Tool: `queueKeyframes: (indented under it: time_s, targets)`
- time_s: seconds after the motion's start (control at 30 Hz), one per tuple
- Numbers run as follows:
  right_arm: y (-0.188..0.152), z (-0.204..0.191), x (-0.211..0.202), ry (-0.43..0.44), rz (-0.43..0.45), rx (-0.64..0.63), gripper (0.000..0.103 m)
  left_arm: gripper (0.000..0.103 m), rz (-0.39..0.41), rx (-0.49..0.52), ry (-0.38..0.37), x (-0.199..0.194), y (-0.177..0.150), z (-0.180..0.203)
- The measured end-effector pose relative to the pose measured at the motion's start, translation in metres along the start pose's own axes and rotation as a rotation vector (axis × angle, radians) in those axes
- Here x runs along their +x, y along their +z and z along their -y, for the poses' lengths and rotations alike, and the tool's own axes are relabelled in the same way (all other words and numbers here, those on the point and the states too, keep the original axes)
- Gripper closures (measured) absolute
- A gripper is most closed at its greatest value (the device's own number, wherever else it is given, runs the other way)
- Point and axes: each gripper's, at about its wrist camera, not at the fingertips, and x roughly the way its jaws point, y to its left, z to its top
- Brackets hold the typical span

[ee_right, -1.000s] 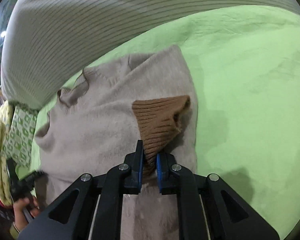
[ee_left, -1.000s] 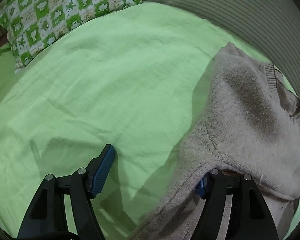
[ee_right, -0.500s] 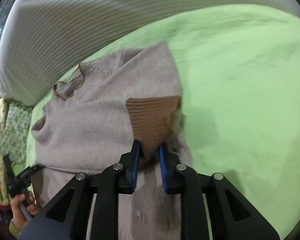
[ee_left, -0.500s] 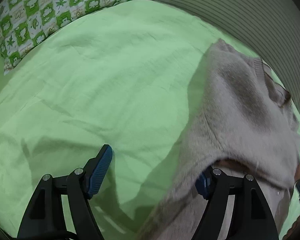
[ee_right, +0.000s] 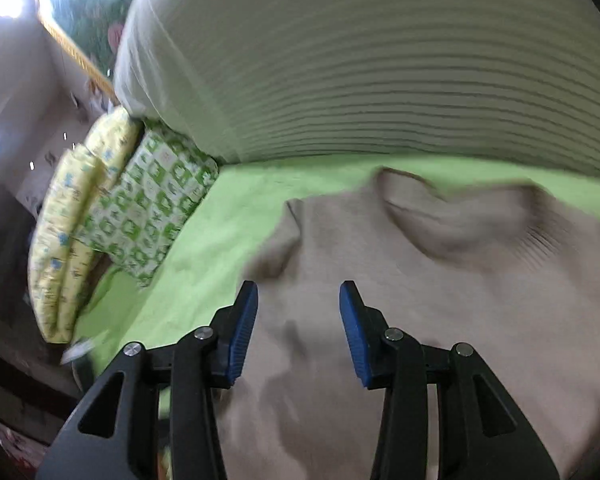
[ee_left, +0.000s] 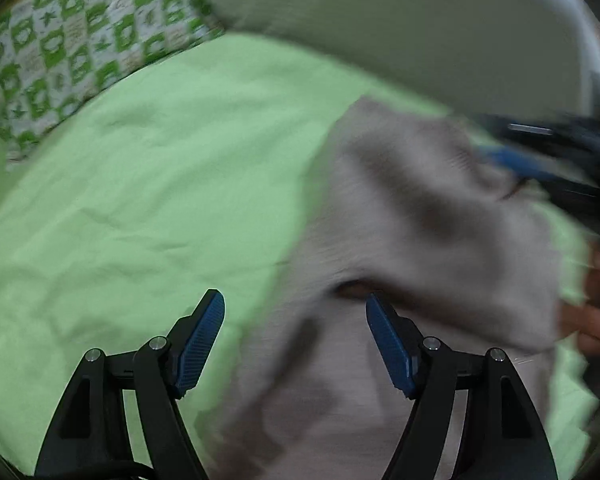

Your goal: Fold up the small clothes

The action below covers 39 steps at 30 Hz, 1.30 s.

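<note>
Looking down both wrist views, I see the beige sweater (ee_right: 440, 320) spread on the green bedsheet (ee_left: 140, 184), filling the right half of the left view and the lower right of the right view, its collar (ee_right: 440, 216) toward the striped cushion (ee_right: 380, 80) at the top.

My left tongs (ee_left: 296, 340) stand wide, nothing pinched; the sweater's edge lies under the gap and the blue pads (ee_left: 204, 336) press on no cloth. My right tongs (ee_right: 298, 328) are opening, with sweater fabric below them but nothing held between the pads. In the left view the right tongs show as a dark blur at the right edge, with a hand (ee_left: 596, 304) beneath them.

I judge the step in hand to be reaching for the next grip after a fold. To do it well I would bring each pair of tongs low onto one edge of the sweater, take a single clean layer near a corner, and close firmly before lifting. Both views are smeared, so I would slow down first. The checked pillow (ee_left: 80, 40) sits upper left, clear of the work.
</note>
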Motion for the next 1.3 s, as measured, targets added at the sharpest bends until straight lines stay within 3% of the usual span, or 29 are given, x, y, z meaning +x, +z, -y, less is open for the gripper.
queueKeyframes:
  time_s: [0.13, 0.23, 0.27, 0.33, 0.4, 0.47, 0.63, 0.7, 0.8, 0.97, 1.03, 1.07, 1.2, 1.3]
  targets:
    - [0.018, -0.009, 0.054, -0.027, -0.072, -0.049, 0.059, 0.029, 0.055, -0.018, -0.138, 0.005, 0.01, 0.026]
    - [0.024, -0.014, 0.087, -0.093, -0.131, -0.103, 0.059, 0.029, 0.065, -0.009, -0.14, 0.029, 0.019, 0.038]
    - [0.023, -0.014, 0.097, -0.133, -0.15, -0.121, 0.059, 0.029, 0.037, -0.015, -0.139, 0.041, 0.021, 0.038]
    - [0.025, -0.011, 0.111, -0.122, -0.17, -0.12, 0.06, 0.033, -0.041, -0.029, -0.114, 0.064, 0.017, 0.033]
    - [0.028, -0.012, 0.115, -0.061, -0.189, -0.125, 0.094, 0.034, -0.043, -0.04, -0.122, 0.071, 0.01, 0.026]
    - [0.035, -0.022, 0.112, -0.053, -0.171, -0.181, 0.097, 0.034, -0.039, -0.017, -0.124, 0.068, 0.006, 0.029]
    - [0.06, -0.054, 0.104, -0.07, -0.051, -0.311, 0.098, 0.035, -0.042, 0.038, -0.087, 0.067, 0.004, 0.04]
    - [0.055, -0.055, 0.124, -0.137, -0.09, -0.36, 0.098, 0.035, -0.047, 0.047, -0.078, 0.067, 0.002, 0.044]
    - [0.047, -0.038, 0.14, -0.178, -0.16, -0.325, 0.098, 0.033, -0.053, 0.065, -0.077, 0.067, 0.004, 0.047]
    - [0.044, -0.023, 0.071, -0.126, -0.005, -0.209, 0.092, 0.033, -0.065, 0.065, -0.112, 0.073, 0.015, 0.049]
    - [0.032, -0.015, 0.036, -0.059, 0.05, -0.165, 0.092, 0.033, -0.066, 0.062, -0.112, 0.072, 0.015, 0.046]
    - [0.027, -0.013, 0.027, -0.048, 0.048, -0.158, 0.092, 0.033, -0.07, 0.053, -0.113, 0.074, 0.015, 0.045]
    - [0.003, -0.001, 0.023, -0.223, -0.022, -0.199, 0.091, 0.033, -0.075, 0.057, -0.097, 0.08, 0.017, 0.043]
    - [-0.012, 0.01, 0.037, -0.272, -0.131, -0.231, 0.076, 0.033, -0.082, 0.051, -0.087, 0.084, 0.019, 0.045]
